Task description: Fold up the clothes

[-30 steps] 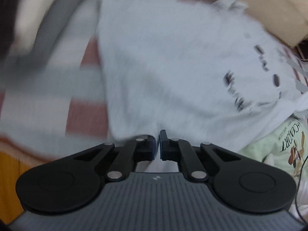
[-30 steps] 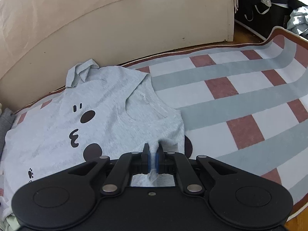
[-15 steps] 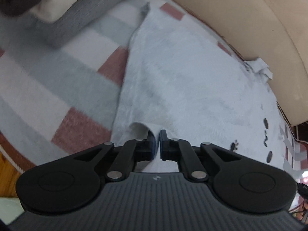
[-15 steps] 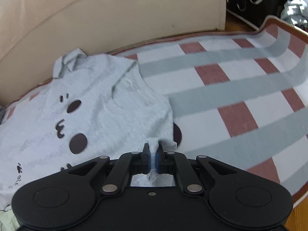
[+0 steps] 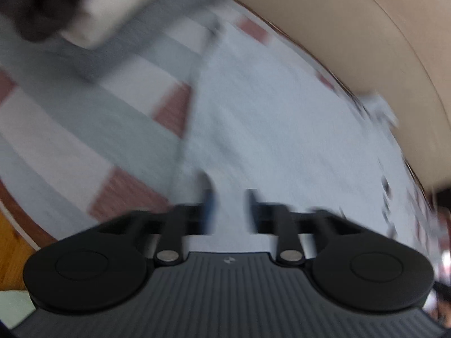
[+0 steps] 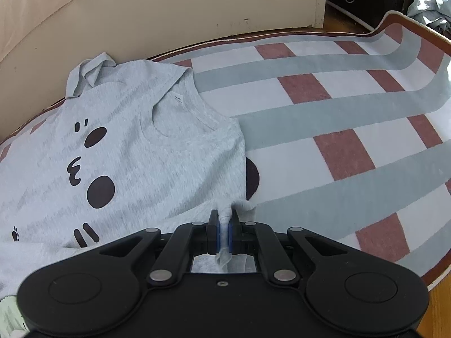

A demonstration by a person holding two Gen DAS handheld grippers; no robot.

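A light grey T-shirt (image 6: 135, 152) with a black cat-face print lies flat on a checked rug (image 6: 352, 129), its neck toward the beige sofa base. In the right wrist view my right gripper (image 6: 224, 219) is shut on a pinch of the shirt's near shoulder edge, and cloth bunches between the blue pads. In the blurred left wrist view the same grey T-shirt (image 5: 282, 129) spreads ahead. My left gripper (image 5: 229, 197) sits low over its near hem with the jaws opening; the cloth lies below the gap and the pads do not press on it.
A beige sofa base (image 6: 174, 19) borders the rug's far side. A pile of dark and grey clothes (image 5: 93, 19) lies at the rug's upper left in the left wrist view. Wooden floor (image 5: 14, 248) shows past the rug's edge. More clothes (image 6: 428, 2) lie far right.
My left gripper has opened and let go of the shirt's hem, which it pinched before; the view rolled and blurred. The right gripper keeps its pinch on the shoulder edge, barely moved.
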